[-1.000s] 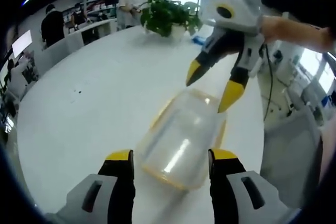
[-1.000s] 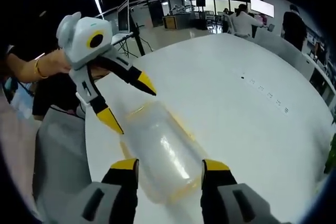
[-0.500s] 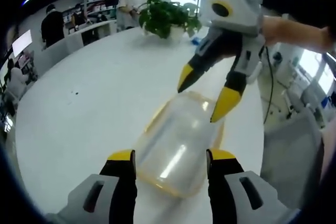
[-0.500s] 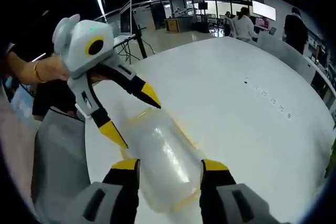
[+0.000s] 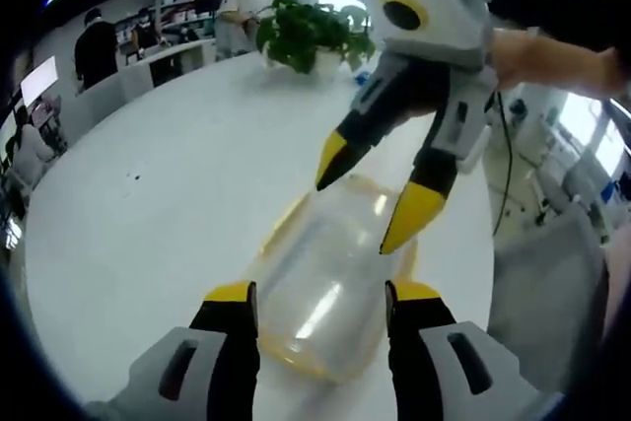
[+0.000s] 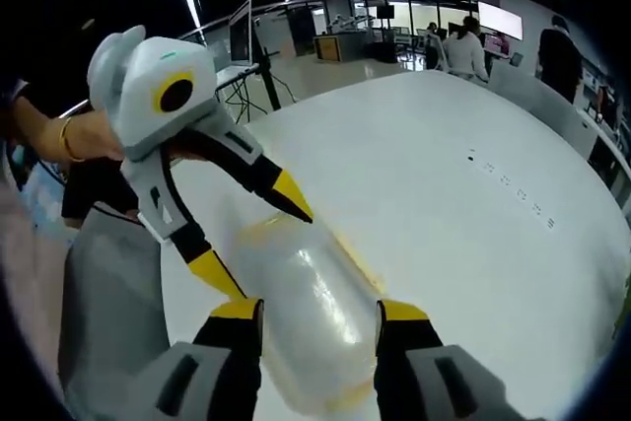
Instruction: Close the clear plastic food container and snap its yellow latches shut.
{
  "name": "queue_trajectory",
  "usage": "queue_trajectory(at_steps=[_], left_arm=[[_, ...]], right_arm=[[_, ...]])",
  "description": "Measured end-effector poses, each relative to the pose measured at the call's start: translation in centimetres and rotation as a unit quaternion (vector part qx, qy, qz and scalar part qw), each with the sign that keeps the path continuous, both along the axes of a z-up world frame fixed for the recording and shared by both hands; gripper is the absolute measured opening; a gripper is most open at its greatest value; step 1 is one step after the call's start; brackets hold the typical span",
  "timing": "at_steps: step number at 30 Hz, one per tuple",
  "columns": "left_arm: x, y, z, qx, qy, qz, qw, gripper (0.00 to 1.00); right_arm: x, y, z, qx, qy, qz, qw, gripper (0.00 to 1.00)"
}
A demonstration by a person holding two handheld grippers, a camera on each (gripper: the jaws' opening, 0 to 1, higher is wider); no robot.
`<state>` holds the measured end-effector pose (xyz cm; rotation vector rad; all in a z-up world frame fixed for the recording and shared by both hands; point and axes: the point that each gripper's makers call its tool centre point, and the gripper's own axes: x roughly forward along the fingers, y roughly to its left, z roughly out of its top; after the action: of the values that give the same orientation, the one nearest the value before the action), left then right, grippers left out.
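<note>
Two spread tongs, left point(image 5: 319, 293) and right point(image 6: 317, 311), straddling the clear container point(image 5: 325, 293), latches indistinct

A broad white counter point(image 5: 177, 194) carries a leafy green potted plant point(image 5: 311, 35) at its far edge, with people point(image 6: 465, 46) standing beyond and a grey chair point(image 6: 113, 293) just beside its near rim.

- a white table point(image 5: 168, 194) is seen.
- a clear plastic food container point(image 5: 330, 288) with yellow trim lies on it.
- a potted plant point(image 5: 311, 35) stands at the far edge.
</note>
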<state>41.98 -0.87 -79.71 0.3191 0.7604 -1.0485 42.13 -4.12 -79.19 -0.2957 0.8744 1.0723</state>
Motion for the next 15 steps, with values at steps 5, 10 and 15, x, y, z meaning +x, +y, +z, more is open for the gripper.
queue_trajectory(at_steps=[5, 10, 15], left_arm=[[-0.1, -0.5, 0.0, -0.005, -0.002, -0.001, 1.0000, 0.47], [-0.3, -0.7, 0.0, -0.008, -0.002, -0.004, 1.0000, 0.43], [-0.7, -1.0, 0.0, -0.012, 0.001, -0.008, 0.9999, 0.42]], right_arm=[[0.0, 0.5, -0.1, 0.003, 0.001, 0.002, 1.0000, 0.43], [0.1, 0.8, -0.1, 0.006, 0.003, 0.002, 1.0000, 0.42], [0.1, 1.3, -0.2, 0.009, 0.004, 0.003, 0.9999, 0.42]])
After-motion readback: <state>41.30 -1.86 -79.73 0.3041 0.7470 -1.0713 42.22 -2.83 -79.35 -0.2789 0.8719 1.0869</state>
